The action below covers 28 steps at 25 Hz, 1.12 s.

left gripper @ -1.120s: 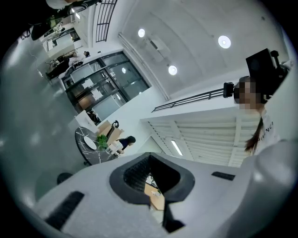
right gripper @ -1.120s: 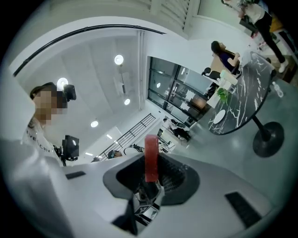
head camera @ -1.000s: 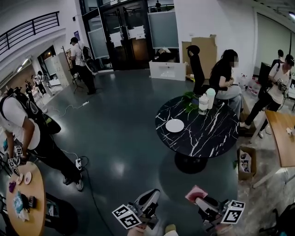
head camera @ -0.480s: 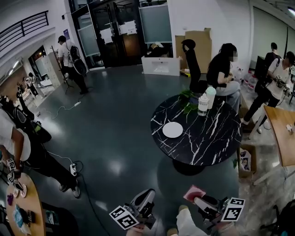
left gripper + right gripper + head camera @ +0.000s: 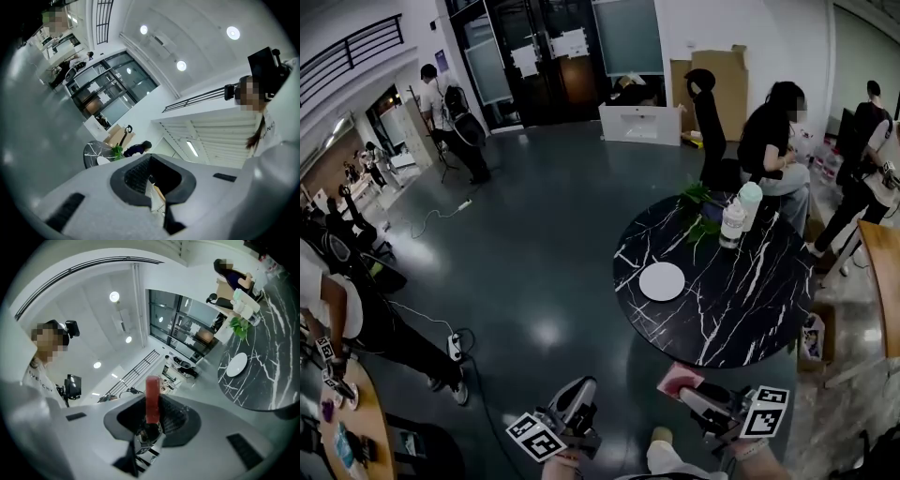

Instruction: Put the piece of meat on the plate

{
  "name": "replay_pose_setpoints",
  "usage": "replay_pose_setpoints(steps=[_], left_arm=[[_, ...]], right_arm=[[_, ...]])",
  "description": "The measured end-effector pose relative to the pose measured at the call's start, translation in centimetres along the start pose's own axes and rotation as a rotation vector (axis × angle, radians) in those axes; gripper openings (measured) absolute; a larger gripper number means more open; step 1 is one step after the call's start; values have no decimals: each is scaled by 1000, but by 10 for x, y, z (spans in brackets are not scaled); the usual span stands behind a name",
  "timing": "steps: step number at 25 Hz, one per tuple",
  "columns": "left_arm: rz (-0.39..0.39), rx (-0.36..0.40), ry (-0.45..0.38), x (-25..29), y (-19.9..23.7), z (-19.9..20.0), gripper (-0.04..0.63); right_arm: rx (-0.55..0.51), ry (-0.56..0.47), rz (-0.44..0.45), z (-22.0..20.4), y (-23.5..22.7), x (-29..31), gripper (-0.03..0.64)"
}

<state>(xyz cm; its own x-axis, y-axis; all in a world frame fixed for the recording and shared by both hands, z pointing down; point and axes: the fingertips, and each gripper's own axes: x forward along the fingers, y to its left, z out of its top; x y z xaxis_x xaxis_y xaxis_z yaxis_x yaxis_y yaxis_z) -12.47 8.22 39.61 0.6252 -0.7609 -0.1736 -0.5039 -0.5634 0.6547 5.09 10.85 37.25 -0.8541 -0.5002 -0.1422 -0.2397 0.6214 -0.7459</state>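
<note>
A flat pink-red piece of meat point(image 5: 679, 380) sticks out of my right gripper point(image 5: 686, 392), whose jaws are shut on it. In the right gripper view the meat point(image 5: 152, 399) stands upright between the pads. A white plate point(image 5: 662, 281) lies bare on the left part of the round black marble table point(image 5: 741, 309), ahead of both grippers and apart from them. The plate point(image 5: 236, 364) also shows at the right of the right gripper view. My left gripper point(image 5: 577, 398) hangs at the bottom left, with a narrow gap between its jaws point(image 5: 151, 180) and nothing in it.
Two pale bottles point(image 5: 733, 223) and a green plant point(image 5: 698, 199) stand at the table's far side, where a person point(image 5: 773, 141) sits. A wooden table point(image 5: 886, 272) is at the right, a box point(image 5: 814, 337) by the table's foot. People and a cable point(image 5: 455, 347) are at the left.
Both grippers have travelled forward over the floor, and the marble table with its plate now lies closer. The meat stays in the right gripper. People at the left have shifted.
</note>
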Motion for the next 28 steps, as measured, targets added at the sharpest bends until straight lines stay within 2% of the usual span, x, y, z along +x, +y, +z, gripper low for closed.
replay_pose_setpoints(steps=[3, 8, 12, 18, 23, 28], left_arm=[[-14, -25, -32, 32, 10, 10, 9], [-74, -17, 8, 76, 12, -1, 9], [-44, -50, -11, 82, 30, 0, 9], [14, -62, 18, 95, 62, -1, 9], [-9, -71, 62, 148, 89, -1, 9], [-42, -82, 71, 207, 126, 11, 9]], right_arm=[[6, 7, -11, 15, -18, 7, 84], [26, 15, -74, 30, -58, 3, 84], [34, 25, -87, 41, -75, 11, 84], [68, 43, -98, 45, -105, 28, 84], [87, 45, -151, 67, -149, 40, 84], [88, 71, -214, 94, -196, 64, 84]])
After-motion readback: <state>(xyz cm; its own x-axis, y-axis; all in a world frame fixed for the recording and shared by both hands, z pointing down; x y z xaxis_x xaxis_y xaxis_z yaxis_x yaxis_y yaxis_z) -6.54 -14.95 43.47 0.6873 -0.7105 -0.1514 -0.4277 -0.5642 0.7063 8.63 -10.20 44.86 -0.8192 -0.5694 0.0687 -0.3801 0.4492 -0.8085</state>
